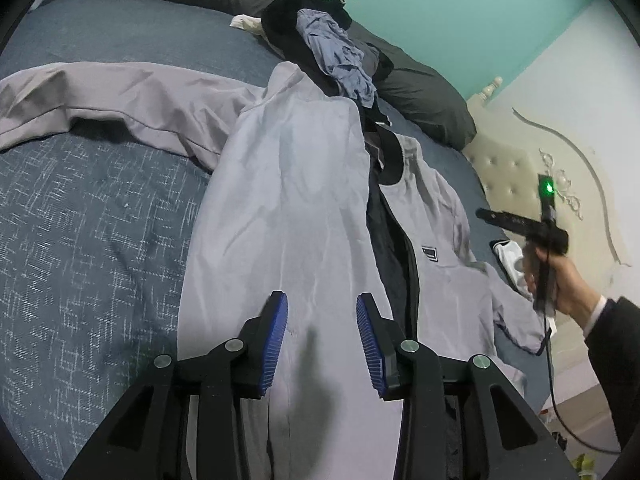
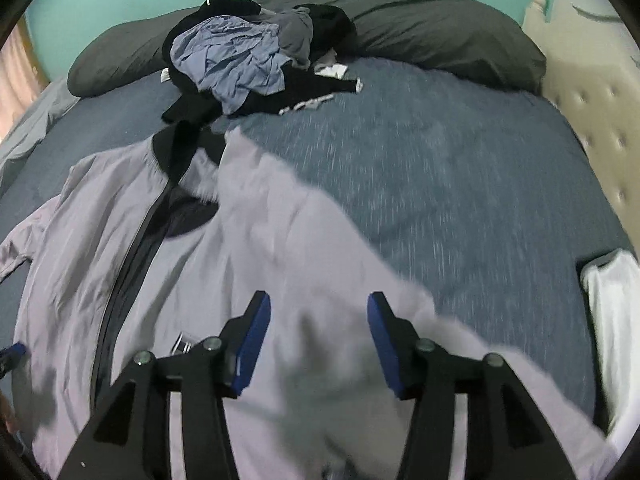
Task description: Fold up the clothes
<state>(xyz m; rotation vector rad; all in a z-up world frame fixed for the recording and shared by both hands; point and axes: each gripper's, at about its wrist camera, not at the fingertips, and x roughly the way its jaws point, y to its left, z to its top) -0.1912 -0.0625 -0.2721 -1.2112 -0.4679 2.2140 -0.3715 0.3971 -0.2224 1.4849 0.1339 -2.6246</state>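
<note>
A light grey zip jacket (image 1: 288,200) with a dark lining and a black collar lies spread on the blue bedspread (image 1: 80,220). One front panel is laid over its middle, and a sleeve (image 1: 100,92) trails off to the left. My left gripper (image 1: 322,300) hovers open just above that panel with nothing between its blue pads. In the right wrist view the jacket (image 2: 100,240) fills the lower left, its fabric blurred under my right gripper (image 2: 319,300), which is open and empty. A hand (image 1: 568,280) holds the right gripper over the jacket's right edge.
A heap of crumpled dark and blue clothes (image 2: 240,56) sits at the far end against dark grey pillows (image 2: 440,28). A white garment (image 2: 612,320) lies at the bed's right edge by the cream tufted headboard (image 2: 600,120). Bare bedspread (image 2: 440,180) lies right of the jacket.
</note>
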